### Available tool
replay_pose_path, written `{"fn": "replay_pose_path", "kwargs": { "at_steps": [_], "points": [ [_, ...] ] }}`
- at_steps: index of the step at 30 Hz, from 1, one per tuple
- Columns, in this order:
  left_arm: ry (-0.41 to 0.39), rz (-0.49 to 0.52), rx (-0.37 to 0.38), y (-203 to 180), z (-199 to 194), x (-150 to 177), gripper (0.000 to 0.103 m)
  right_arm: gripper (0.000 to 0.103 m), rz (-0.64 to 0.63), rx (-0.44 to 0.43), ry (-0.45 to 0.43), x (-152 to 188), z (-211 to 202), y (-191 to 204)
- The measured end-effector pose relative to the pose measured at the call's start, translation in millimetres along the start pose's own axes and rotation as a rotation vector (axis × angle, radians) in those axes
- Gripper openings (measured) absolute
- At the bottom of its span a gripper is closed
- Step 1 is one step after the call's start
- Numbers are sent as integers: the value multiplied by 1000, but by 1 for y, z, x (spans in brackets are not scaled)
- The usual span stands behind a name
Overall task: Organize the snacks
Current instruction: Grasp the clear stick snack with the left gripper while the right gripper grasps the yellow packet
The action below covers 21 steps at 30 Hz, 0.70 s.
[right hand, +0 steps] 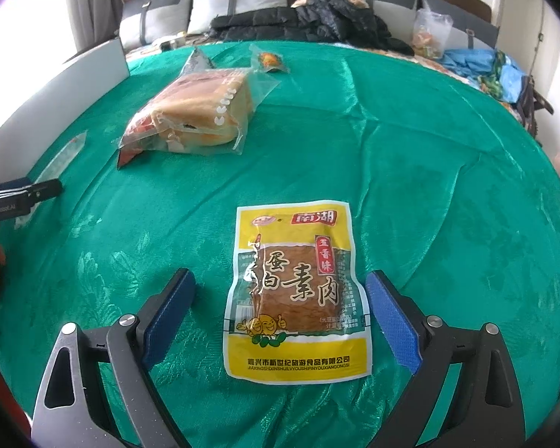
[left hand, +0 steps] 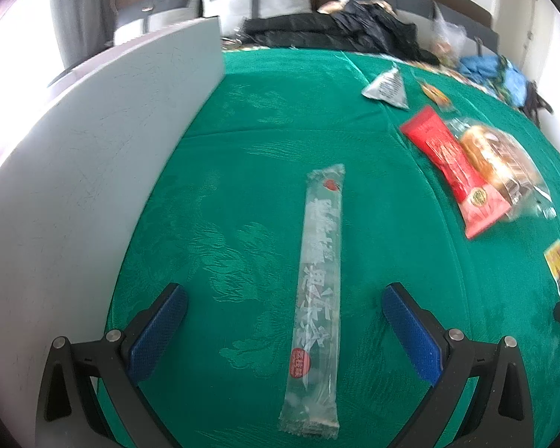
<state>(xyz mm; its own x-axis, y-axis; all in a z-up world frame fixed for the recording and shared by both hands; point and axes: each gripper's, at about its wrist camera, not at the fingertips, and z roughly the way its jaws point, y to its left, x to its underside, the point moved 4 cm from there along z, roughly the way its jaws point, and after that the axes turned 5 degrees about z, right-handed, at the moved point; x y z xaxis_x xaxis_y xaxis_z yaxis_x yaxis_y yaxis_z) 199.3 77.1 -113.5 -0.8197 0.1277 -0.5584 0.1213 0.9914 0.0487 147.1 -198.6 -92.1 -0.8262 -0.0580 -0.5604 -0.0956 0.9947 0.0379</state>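
A long clear stick snack (left hand: 319,280) lies on the green cloth (left hand: 242,149), between the fingers of my open left gripper (left hand: 283,298). It also shows at the left in the right wrist view (right hand: 61,160). A yellow tofu packet (right hand: 296,295) lies flat between the fingers of my open right gripper (right hand: 280,291); neither gripper holds anything. A bagged bread (left hand: 500,164) rests partly on a red packet (left hand: 455,168); the bread also shows in the right wrist view (right hand: 198,112). A silver triangular packet (left hand: 386,87) and a small orange snack (left hand: 435,93) lie farther back.
A white box wall (left hand: 93,142) stands along the left of the cloth, also in the right wrist view (right hand: 74,74). Behind the cloth are pillows, a black jacket (right hand: 310,18), a plastic bag (right hand: 429,33) and blue clutter (right hand: 478,63). The left gripper's body (right hand: 15,198) shows at the left.
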Motion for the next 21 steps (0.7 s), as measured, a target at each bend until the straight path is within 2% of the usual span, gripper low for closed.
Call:
{"fn": "replay_pose_path", "kwargs": {
  "at_steps": [2,3,4,6,8,10,11,12,13,15,17,18,21],
  "points": [
    [76,47,42,1,3,-5,103,96,-74,-44,111,-4,3,-2],
    [105,57,49,1,4,-7,103,96,-107,-59,201,-9,5,-5],
    [130,61,50,0,5,-9,103,96,-112,-49,256,-11,7,-7],
    [159,60,46,-4,6,-11,101,95,-87,-36,314,-15,9,-12],
    [141,74,52,-14,2,-15,80,93,-65,-6,324,-19,12,-13],
    [125,105,49,-27,-3,-21,20,82,-59,0,289,-21,12,-8],
    [138,117,38,-32,-3,-23,18,64,-63,2,259,-23,8,-4],
    [139,113,43,-35,-3,-22,17,55,-64,-2,260,-24,7,-2],
    [137,97,57,-35,-5,-20,17,54,-61,17,260,-24,4,-1],
    [125,36,123,-31,-14,-10,17,47,-14,-11,261,-20,-3,-5],
    [102,-46,209,-26,-29,5,17,47,93,-86,236,-16,-19,-16],
    [94,-67,231,-25,-34,11,17,47,183,-175,211,-11,-32,-23],
    [75,-137,298,-25,-53,31,17,47,321,-257,214,8,-44,-39]
  ]
}}
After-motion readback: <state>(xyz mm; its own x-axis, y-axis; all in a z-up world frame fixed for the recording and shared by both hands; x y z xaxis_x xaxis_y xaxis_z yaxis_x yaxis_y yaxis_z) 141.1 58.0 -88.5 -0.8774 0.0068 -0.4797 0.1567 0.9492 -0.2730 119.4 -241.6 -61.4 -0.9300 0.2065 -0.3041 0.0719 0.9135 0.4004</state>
